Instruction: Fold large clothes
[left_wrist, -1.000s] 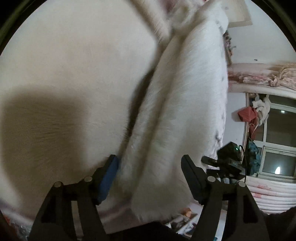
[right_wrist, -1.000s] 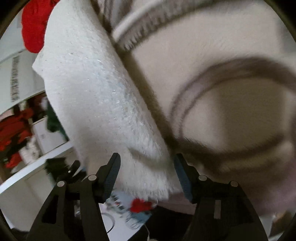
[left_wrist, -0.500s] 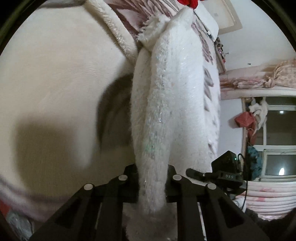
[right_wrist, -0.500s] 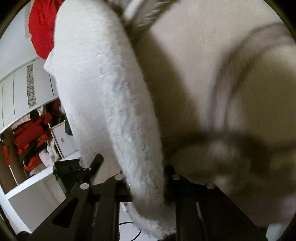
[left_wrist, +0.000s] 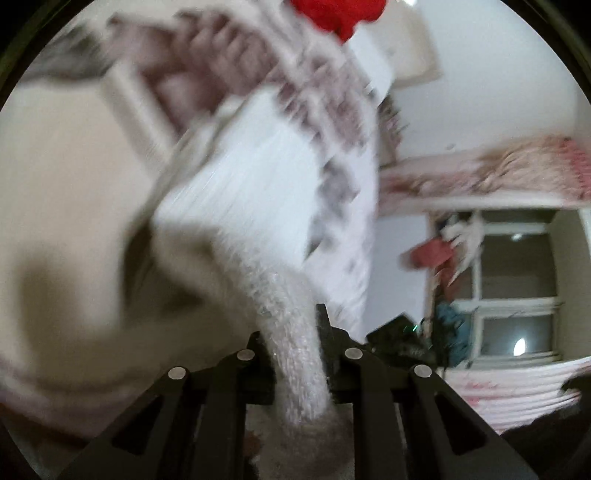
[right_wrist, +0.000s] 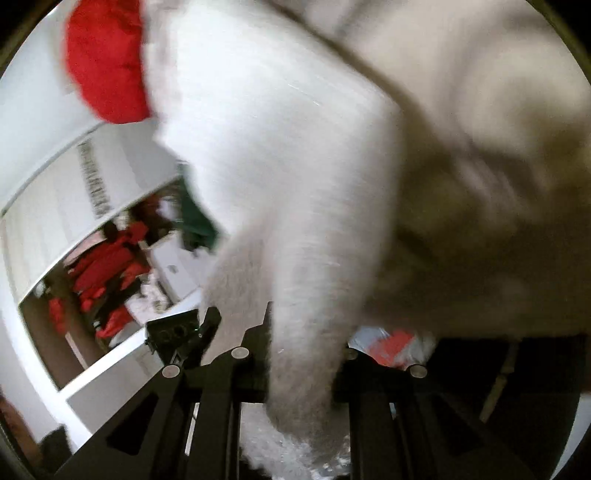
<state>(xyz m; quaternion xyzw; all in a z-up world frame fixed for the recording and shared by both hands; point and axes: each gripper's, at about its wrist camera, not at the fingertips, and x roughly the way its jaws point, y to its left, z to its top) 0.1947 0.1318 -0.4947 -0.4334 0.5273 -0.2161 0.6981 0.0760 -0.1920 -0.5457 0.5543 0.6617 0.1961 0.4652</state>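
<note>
Left gripper (left_wrist: 293, 332): jaws pinched tight on a bunched fold of the fluffy white garment (left_wrist: 258, 206); fabric squeezed into a narrow rope between the fingers, tail end hanging below them.
Right gripper (right_wrist: 304, 332): clamped likewise on another fold of the same garment (right_wrist: 280, 166), cloth pressed thin at the fingers.
Garment position: lifted at both held points, spreading upward across a cream blanket (left_wrist: 62, 184) with a brown-patterned border.
Surroundings: red cloth (right_wrist: 105, 62) beyond the garment's far edge; window (left_wrist: 517, 288) at right; both views heavily motion-blurred.
</note>
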